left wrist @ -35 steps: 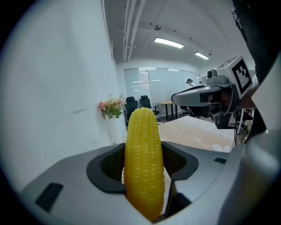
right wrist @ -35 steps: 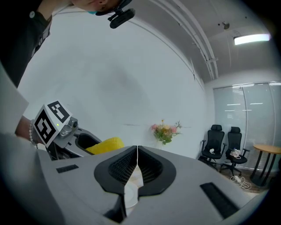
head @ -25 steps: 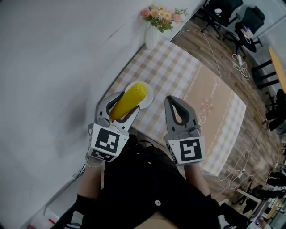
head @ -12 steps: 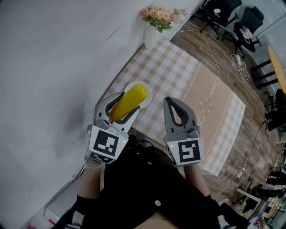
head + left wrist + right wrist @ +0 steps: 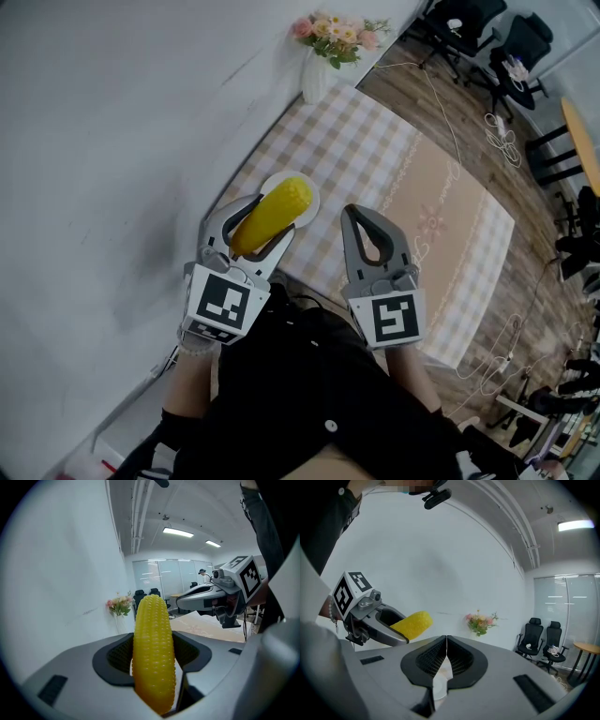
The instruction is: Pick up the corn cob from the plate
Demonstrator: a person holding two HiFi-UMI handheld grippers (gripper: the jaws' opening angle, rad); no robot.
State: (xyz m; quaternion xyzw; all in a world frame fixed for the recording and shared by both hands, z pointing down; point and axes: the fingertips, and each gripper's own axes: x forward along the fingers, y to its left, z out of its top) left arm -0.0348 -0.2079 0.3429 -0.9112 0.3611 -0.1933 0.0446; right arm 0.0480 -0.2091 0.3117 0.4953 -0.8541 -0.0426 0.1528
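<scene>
My left gripper (image 5: pixel 255 223) is shut on a yellow corn cob (image 5: pixel 270 217), held high above the table; the cob sticks out past the jaws and fills the middle of the left gripper view (image 5: pixel 153 658). The white plate (image 5: pixel 310 199) lies on the checked tablecloth far below, mostly hidden behind the cob. My right gripper (image 5: pixel 367 234) hangs beside the left one, shut with nothing between its jaws. The right gripper view shows the cob (image 5: pixel 412 624) in the left gripper at its left.
A white vase of pink flowers (image 5: pixel 333 42) stands at the table's far corner by the white wall. The long table (image 5: pixel 412 187) carries a checked and beige cloth. Office chairs (image 5: pixel 497 37) and cables lie on the wooden floor beyond.
Both grippers have drifted very slightly; the cob stays gripped in the left one. Otherwise nothing has visibly changed.
</scene>
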